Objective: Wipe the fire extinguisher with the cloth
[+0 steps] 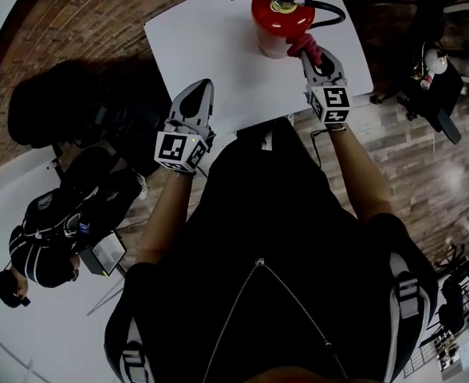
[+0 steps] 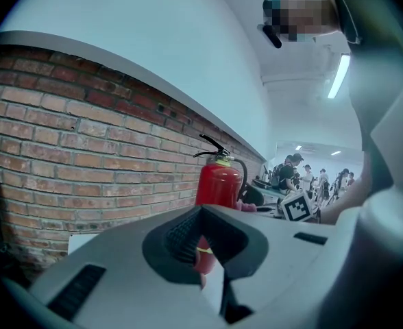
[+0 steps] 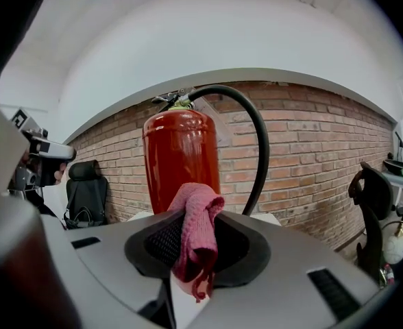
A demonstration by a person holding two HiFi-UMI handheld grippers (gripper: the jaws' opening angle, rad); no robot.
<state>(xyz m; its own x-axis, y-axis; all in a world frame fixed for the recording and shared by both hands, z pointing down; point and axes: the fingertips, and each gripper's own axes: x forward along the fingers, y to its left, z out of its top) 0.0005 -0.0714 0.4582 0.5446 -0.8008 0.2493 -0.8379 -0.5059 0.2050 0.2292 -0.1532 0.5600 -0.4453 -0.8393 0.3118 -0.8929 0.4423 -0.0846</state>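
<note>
A red fire extinguisher with a black hose stands upright near the far edge of the white table. It fills the middle of the right gripper view as a red cylinder and shows farther off in the left gripper view. My right gripper is shut on a pink cloth, whose bunched end touches the extinguisher's near right side. My left gripper rests over the table's near left part, jaws shut with nothing between them.
A brick wall lies behind the table. A black office chair stands to the left. A black bag and gear sit on the floor left of the table; more equipment is at the right.
</note>
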